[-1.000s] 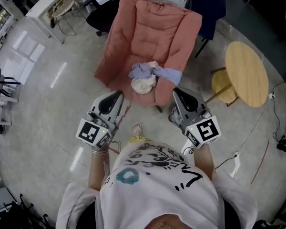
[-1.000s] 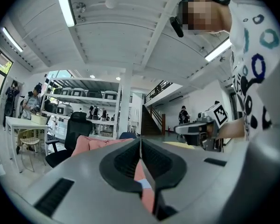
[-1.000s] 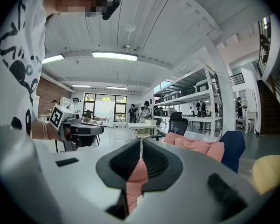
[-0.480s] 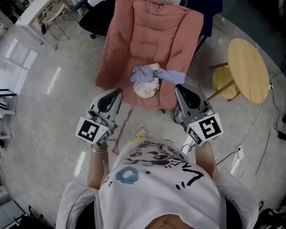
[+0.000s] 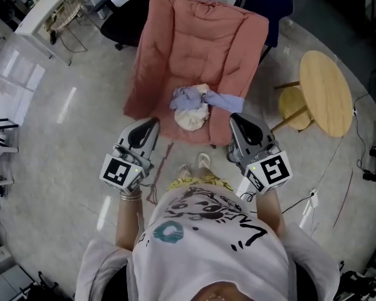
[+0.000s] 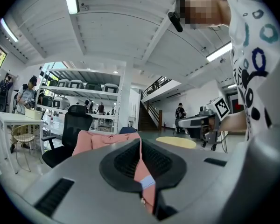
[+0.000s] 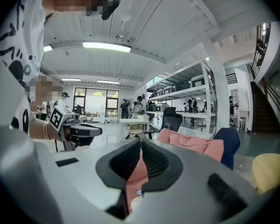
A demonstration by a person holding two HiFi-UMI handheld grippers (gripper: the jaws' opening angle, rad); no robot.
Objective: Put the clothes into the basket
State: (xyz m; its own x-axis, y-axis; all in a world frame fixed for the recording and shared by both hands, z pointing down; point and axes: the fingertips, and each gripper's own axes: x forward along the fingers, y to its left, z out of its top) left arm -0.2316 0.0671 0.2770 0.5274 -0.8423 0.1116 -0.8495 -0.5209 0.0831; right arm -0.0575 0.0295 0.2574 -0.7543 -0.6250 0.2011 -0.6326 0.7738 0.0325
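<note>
My left claw [image 5: 154,122] and right claw [image 5: 234,118] are closed and empty, near the clothes [image 5: 193,105] heaped on the armchair [image 5: 194,36] seat. I should open wide, then pinch deep folds.

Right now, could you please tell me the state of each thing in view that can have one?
left gripper, fingers shut, empty, short of the armchair.
right gripper, fingers shut, empty, short of the armchair.
clothes, heaped on the armchair seat, untouched.
armchair, upright, holding the clothes.
round table, upright, right of the armchair.
stool, partly tucked under the round table.
</note>
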